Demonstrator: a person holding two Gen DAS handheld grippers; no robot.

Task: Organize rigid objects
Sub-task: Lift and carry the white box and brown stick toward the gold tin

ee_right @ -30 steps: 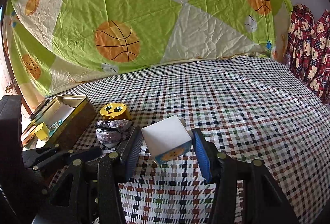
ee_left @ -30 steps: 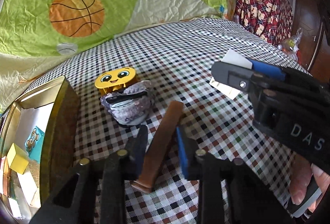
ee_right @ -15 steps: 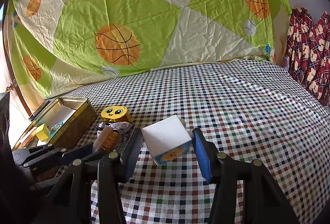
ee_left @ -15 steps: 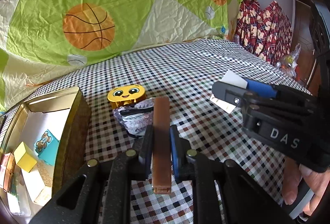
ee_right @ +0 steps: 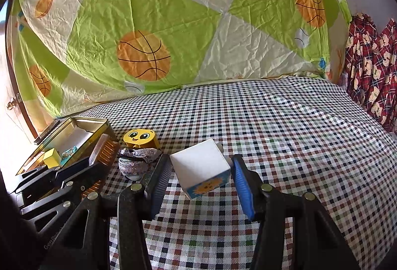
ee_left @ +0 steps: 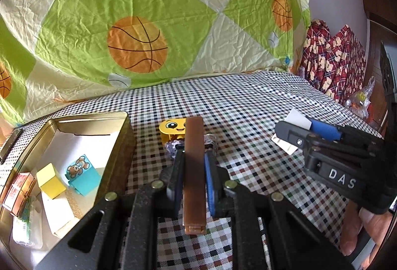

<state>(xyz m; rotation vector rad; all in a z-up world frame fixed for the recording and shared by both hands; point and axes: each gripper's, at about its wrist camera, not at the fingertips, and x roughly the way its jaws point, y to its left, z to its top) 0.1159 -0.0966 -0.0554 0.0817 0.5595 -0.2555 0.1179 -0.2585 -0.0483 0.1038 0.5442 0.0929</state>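
Brown comb (ee_left: 194, 165) clamped in left gripper (ee_left: 193, 170), teeth only in right view; white cube (ee_right: 201, 165) in right gripper's (ee_right: 198, 180) grip.

- The open tin (ee_left: 124, 143) stood on the bed (ee_left: 248, 106), at its left side.
- Two cubes (ee_left: 50, 181) lay inside the tin.
- The smiley block (ee_left: 172, 129) sat just right of the tin, with the knitted bundle (ee_right: 135, 162) touching its near side.
- The comb (ee_left: 194, 170) hung above the bed, right of the tin.
- The white cube (ee_right: 199, 167) was further right of the tin, beyond the bundle.
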